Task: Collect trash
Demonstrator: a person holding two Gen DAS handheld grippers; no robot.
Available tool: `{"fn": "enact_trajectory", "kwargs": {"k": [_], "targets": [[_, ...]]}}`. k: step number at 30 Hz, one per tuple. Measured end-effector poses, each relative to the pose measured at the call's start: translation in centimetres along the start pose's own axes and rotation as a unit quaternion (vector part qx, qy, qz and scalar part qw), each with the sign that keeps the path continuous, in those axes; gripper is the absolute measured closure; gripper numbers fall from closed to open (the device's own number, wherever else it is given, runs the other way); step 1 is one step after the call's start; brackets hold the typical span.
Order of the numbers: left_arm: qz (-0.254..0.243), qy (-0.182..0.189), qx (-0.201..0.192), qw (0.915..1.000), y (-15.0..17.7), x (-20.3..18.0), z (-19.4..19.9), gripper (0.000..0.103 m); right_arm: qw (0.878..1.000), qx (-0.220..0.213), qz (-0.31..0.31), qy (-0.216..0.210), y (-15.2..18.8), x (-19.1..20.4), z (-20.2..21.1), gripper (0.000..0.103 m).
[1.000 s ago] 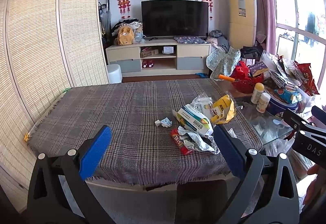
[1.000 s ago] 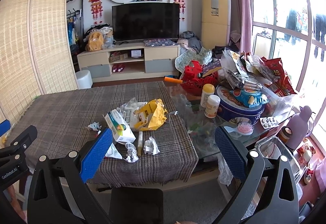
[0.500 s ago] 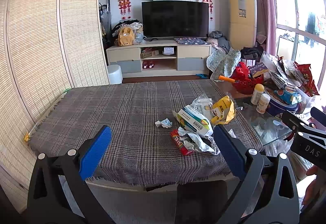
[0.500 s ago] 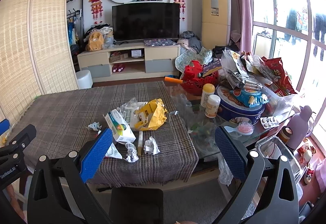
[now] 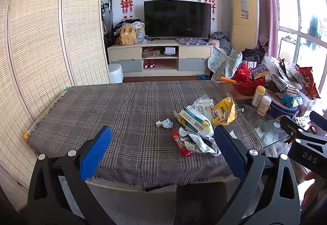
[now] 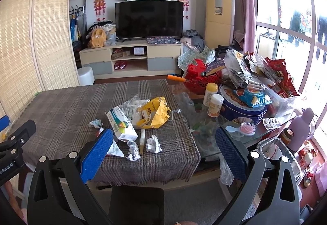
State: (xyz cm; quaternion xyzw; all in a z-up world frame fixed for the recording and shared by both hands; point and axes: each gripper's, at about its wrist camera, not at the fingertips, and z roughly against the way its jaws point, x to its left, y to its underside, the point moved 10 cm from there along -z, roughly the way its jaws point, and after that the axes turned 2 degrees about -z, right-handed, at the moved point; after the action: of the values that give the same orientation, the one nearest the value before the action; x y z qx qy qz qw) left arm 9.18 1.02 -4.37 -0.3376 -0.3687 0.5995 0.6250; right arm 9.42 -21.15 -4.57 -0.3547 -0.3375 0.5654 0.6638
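Note:
Trash lies in a loose heap on the plaid tablecloth [image 5: 114,114]: a white and green carton [image 5: 194,122] [image 6: 121,124], a crumpled yellow wrapper [image 5: 224,110] [image 6: 155,112], a red wrapper [image 5: 180,142], silver foil [image 5: 196,141], a small paper scrap [image 5: 164,122] [image 6: 95,123] and a white paper ball [image 6: 153,144]. My left gripper [image 5: 162,149] hangs open before the table's near edge, left of the heap. Just in front of the heap, my right gripper [image 6: 163,152] is open too, with nothing between its pads.
To the right, the glass table top [image 6: 206,122] carries a blue tin [image 6: 243,108], two bottles [image 6: 212,98], a red basket [image 6: 199,80], snack bags [image 6: 257,69] and a pink hairbrush [image 6: 245,129]. A bamboo screen [image 5: 51,41] stands at the left. Behind are the TV stand [image 5: 160,57] and a white bin [image 5: 115,72].
Both views have drifted very slightly; the trash has not moved and both grippers stay open.

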Motion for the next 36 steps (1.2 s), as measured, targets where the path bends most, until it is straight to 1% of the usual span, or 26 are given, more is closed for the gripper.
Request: {"fn": "enact_trajectory", "kwargs": {"k": [25, 29, 33, 36], "targets": [[0.006, -0.001, -0.001, 1.0, 0.0, -0.2, -0.2, 0.008, 1.0, -0.001, 0.0, 0.001, -0.2, 0.1, 0.2, 0.003], [0.007, -0.001, 0.004, 1.0, 0.2, -0.2, -0.5, 0.008, 1.0, 0.001, -0.002, -0.003, -0.1, 0.2, -0.1, 0.003], [0.0, -0.011, 0.01, 0.9999, 0.1, 0.1, -1.4, 0.008, 1.0, 0.01, -0.008, -0.009, -0.1, -0.1, -1.0, 0.003], [-0.007, -0.02, 0.017, 0.9996, -0.4, 0.8, -2.4, 0.008, 0.999, 0.014, -0.011, -0.031, -0.7, -0.1, -2.5, 0.003]]}}
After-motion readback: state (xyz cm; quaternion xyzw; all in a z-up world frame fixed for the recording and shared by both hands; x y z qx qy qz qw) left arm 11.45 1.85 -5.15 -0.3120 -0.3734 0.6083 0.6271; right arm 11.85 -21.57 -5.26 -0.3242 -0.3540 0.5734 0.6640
